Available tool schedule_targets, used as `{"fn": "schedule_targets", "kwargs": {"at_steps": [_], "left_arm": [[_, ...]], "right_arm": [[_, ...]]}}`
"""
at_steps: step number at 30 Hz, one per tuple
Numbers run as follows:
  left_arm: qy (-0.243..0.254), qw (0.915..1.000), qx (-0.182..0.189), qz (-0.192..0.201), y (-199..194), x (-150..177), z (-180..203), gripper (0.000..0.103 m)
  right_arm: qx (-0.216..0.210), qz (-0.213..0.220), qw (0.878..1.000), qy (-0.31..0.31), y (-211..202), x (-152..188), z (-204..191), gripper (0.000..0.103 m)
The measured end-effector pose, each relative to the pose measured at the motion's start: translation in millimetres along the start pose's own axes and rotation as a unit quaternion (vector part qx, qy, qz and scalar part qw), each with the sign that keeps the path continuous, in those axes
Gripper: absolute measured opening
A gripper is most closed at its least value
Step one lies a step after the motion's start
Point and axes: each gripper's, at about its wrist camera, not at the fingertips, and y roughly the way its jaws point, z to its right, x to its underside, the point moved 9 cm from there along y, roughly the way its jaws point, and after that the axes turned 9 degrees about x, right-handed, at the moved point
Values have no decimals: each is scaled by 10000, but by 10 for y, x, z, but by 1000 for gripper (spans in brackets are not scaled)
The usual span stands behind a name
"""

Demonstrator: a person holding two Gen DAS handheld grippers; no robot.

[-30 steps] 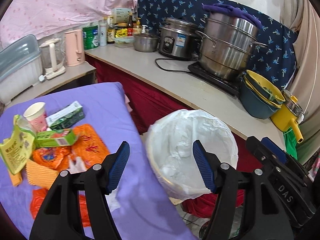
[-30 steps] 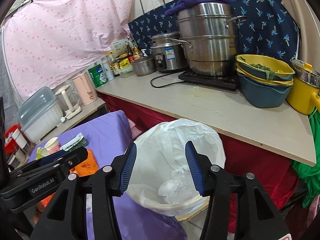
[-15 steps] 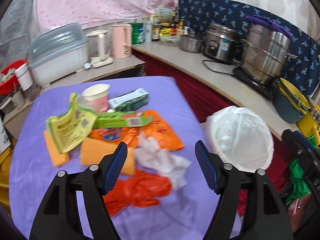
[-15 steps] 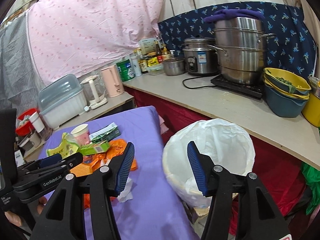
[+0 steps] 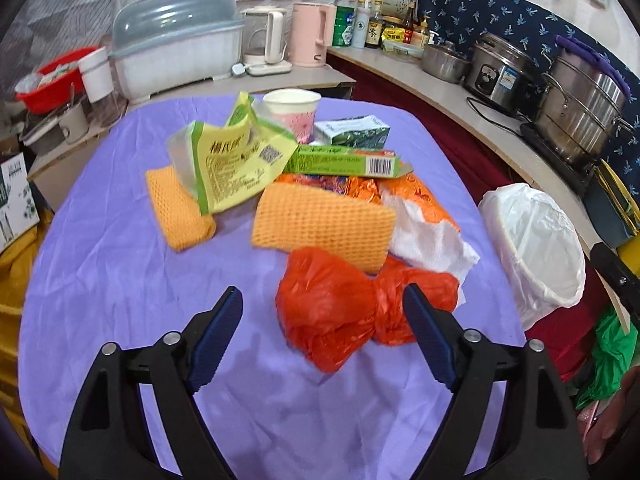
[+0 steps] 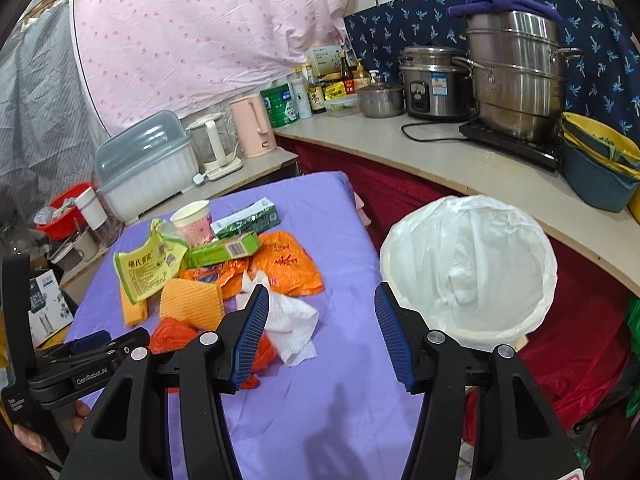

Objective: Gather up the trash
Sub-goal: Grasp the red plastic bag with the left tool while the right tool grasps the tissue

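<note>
A heap of trash lies on the purple-covered table [image 5: 120, 280]: a crumpled red plastic bag [image 5: 340, 316], white tissue [image 5: 432, 240], two orange foam nets [image 5: 324, 224], a yellow-green packet [image 5: 236, 164], a green box [image 5: 344, 162], a paper cup [image 5: 294, 112] and orange wrappers [image 6: 288, 264]. My left gripper [image 5: 320, 300] hangs low over the red bag. Its jaws are opening, with the bag between the tips and no pad pressing on it. My right gripper [image 6: 320, 292] is open and empty above bare cloth, between the tissue [image 6: 292, 324] and the white-lined bin [image 6: 480, 336].
The bin [image 5: 552, 296] stands off the table's right edge, below a counter [image 6: 460, 164] with steel pots, a rice cooker and stacked bowls. A dish box [image 5: 176, 52], kettles and bottles line the far side. A red basin [image 5: 44, 76] sits at far left.
Both views swung left from the bin onto the trash heap. The left gripper dropped close to the red bag and its jaws spread wider. The right jaws kept about the same gap.
</note>
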Motion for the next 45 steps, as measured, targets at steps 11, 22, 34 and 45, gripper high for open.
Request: {"fn": "schedule_targets", "kwargs": {"at_steps": [11,22,34,45], "left_arm": [[-183,9989,364,-232,482,233,-12,86],[-336,9962,689,-411,633,272,-72,47],[-90,9979,527,-379,360,253,-261,32],[-226,9976,449,-467,371,251,-435,32]], "right_arm": [[-22,-496,9988,3,359,374,-95,54],[-39,-778,9970,-15,757,472,-154,54],[-155,-923,9952,-276,1266,408,-470,54],[-171,-1184,9922,-353,1550,490,-568,17]]}}
